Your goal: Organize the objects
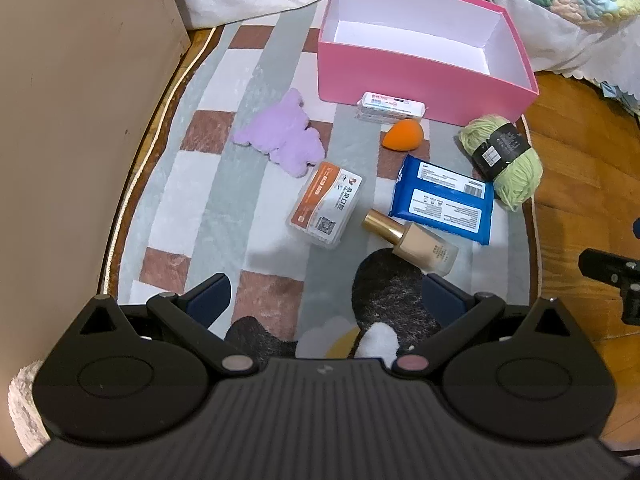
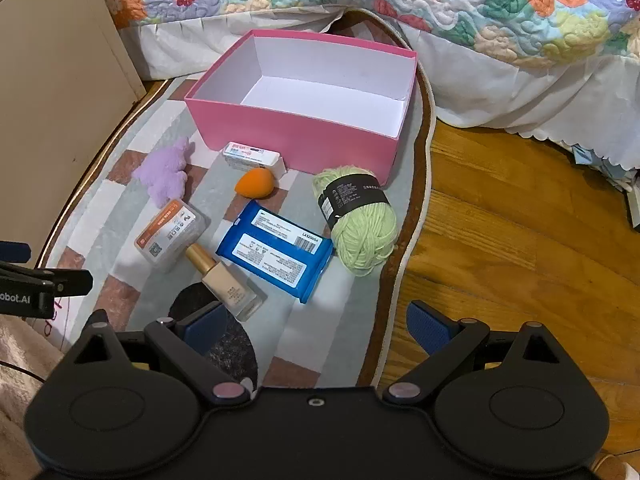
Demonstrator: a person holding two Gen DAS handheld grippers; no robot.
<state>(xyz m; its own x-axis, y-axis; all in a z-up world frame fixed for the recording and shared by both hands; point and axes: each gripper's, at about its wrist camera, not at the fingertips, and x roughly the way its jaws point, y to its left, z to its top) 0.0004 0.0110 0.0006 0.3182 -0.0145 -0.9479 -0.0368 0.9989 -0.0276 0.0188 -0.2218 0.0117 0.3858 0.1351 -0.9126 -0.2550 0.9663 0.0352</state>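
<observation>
We hold our left claw (image 1: 326,300) and right claw (image 2: 316,326) released, jaws wide with nothing between them, both tilted down over the rug (image 1: 200,184). The pink box (image 1: 416,80) sits open at the rug's far end. In front of it lie a tissue pack (image 1: 390,106), an orange sponge (image 1: 402,134), a purple cloth (image 1: 280,138), a green yarn ball (image 1: 502,158), a blue wipes pack (image 1: 442,198), an orange-labelled case (image 1: 326,204) and a foundation bottle (image 1: 412,242), nearest our claws.

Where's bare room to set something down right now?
The pink box is empty inside. Bare rug lies between the beige cabinet and the purple cloth. It is crowded from the orange sponge to the bottle and green yarn.
</observation>
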